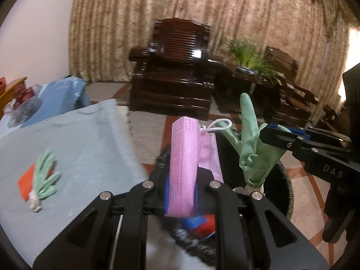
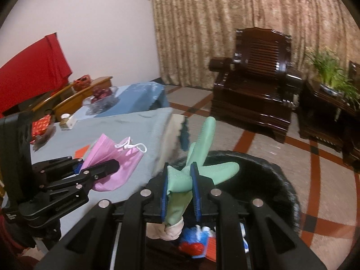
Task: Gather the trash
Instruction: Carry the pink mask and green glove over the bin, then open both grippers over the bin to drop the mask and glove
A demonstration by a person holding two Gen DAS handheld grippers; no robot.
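My left gripper (image 1: 180, 193) is shut on a pink face mask (image 1: 183, 166) with white ear loops, held past the table's corner above a black bin (image 1: 285, 193). In the right wrist view that left gripper (image 2: 96, 168) sits at the left with the pink mask (image 2: 117, 159) in it. My right gripper (image 2: 180, 195) is shut on a green rubber glove (image 2: 180, 180) over the black bin (image 2: 270, 175). From the left wrist view the right gripper (image 1: 273, 135) pinches the glove (image 1: 252, 148). A second green glove (image 1: 46, 175) lies on the table on an orange scrap (image 1: 24, 182).
The table (image 1: 90, 148) wears a grey-blue cloth. The bin holds red and blue wrappers (image 2: 195, 243). Beyond stand a dark wooden armchair (image 1: 173, 72), a side table with a potted plant (image 1: 247, 54), and a second blue-covered table (image 2: 139, 94) with bagged items. The floor is tiled.
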